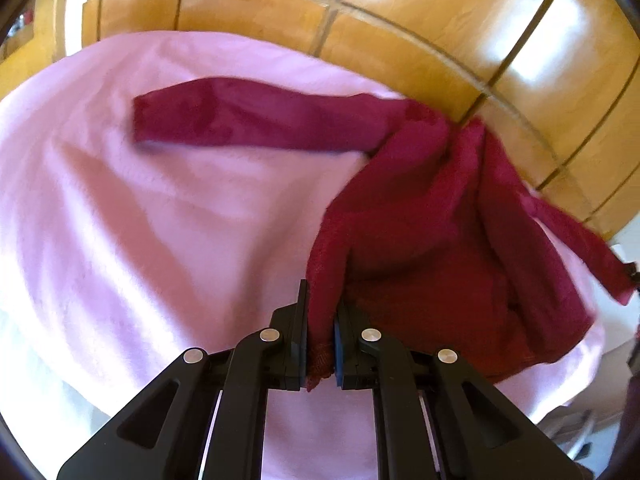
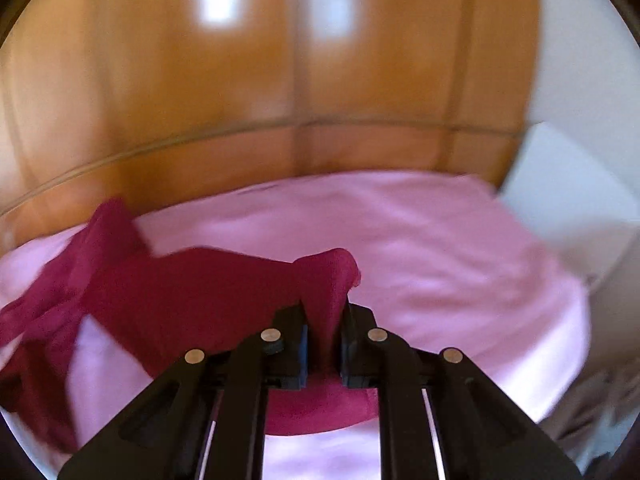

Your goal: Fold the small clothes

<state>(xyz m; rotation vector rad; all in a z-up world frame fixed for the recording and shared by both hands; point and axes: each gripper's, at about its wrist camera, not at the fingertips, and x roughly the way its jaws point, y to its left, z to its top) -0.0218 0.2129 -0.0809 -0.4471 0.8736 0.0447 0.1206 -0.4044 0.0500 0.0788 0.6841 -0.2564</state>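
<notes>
You have the dark red garment (image 1: 420,208) pinched in both tools at once: your left gripper (image 1: 320,344) is clamped on a ribbed edge of it, and your right gripper (image 2: 324,336) is clamped on another bunch of the same fabric, jaws drawn together on cloth in both wrist views. Take the pink sheet (image 1: 160,220) as your reference: most of the garment is lifted off the sheet between your two tools, while one long sleeve (image 1: 248,120) lies flat on the sheet, stretched toward the side away from your right hand, running roughly parallel to the wooden wardrobe (image 1: 400,32) behind the sheet. From your left tool the body of the garment rises ahead and to the right; from your right tool it trails off to the left, so the cloth spans the gap between your hands and its long axis runs hand to hand across the sheet. Both hands look about equally near the sheet's front edge, and the trailing sleeve is nearer your left. The next move likely turns on keeping that span taut and level as you lay it down on the sheet, or the sleeve may drag and bunch underneath.
</notes>
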